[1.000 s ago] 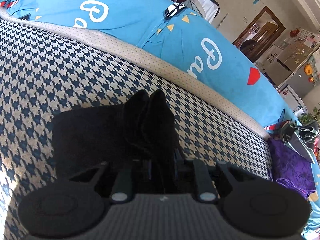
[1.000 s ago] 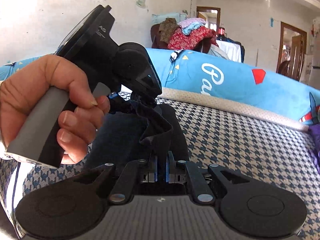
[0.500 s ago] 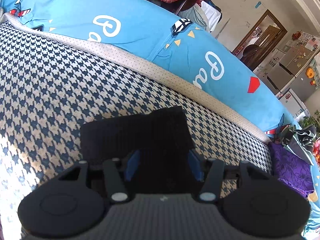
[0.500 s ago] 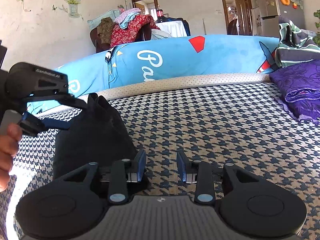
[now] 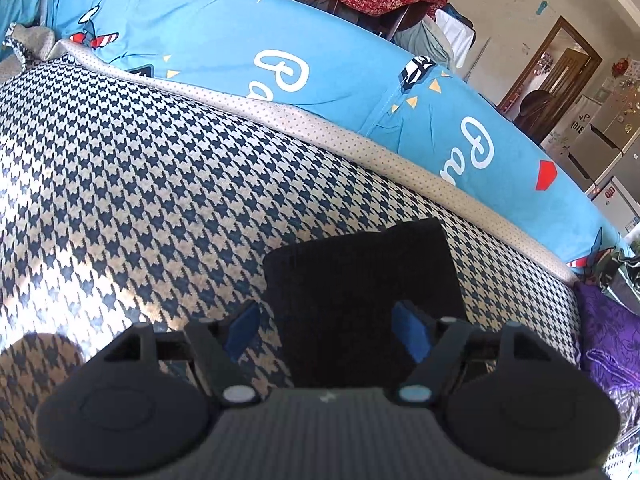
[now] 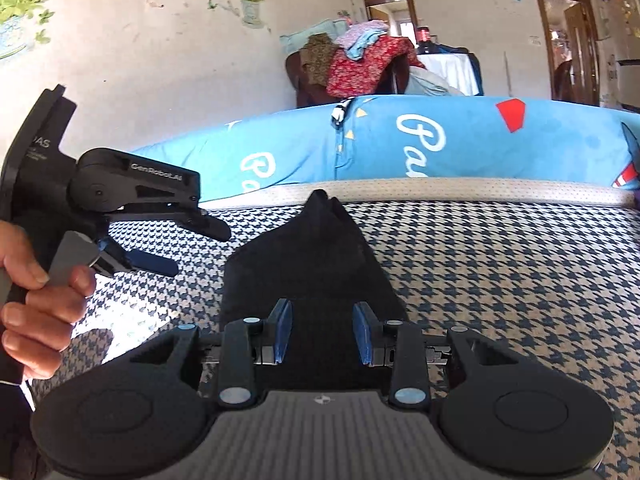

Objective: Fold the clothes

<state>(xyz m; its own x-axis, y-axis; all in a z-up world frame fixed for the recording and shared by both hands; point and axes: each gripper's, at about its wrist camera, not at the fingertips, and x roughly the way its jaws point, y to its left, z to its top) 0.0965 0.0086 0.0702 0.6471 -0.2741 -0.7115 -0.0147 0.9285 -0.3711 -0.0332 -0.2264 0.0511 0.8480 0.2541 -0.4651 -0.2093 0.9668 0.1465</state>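
Observation:
A folded black garment (image 5: 360, 284) lies on the houndstooth bed cover (image 5: 160, 200). It also shows in the right wrist view (image 6: 308, 264), with one corner peaked up at its far end. My left gripper (image 5: 328, 334) is open and empty, hovering over the garment's near edge. It also shows from the side at the left of the right wrist view (image 6: 188, 248), held in a hand. My right gripper (image 6: 322, 330) is open and empty, with its blue pads on either side of the garment's near end.
A long blue printed cushion (image 5: 280, 64) runs along the far side of the bed. A purple garment (image 5: 608, 332) lies at the right edge. A chair piled with clothes (image 6: 360, 60) stands behind the cushion.
Both grippers have let go of the black garment and opened. The garment has dropped flat on the bed, and the left gripper has pulled back to the left of it.

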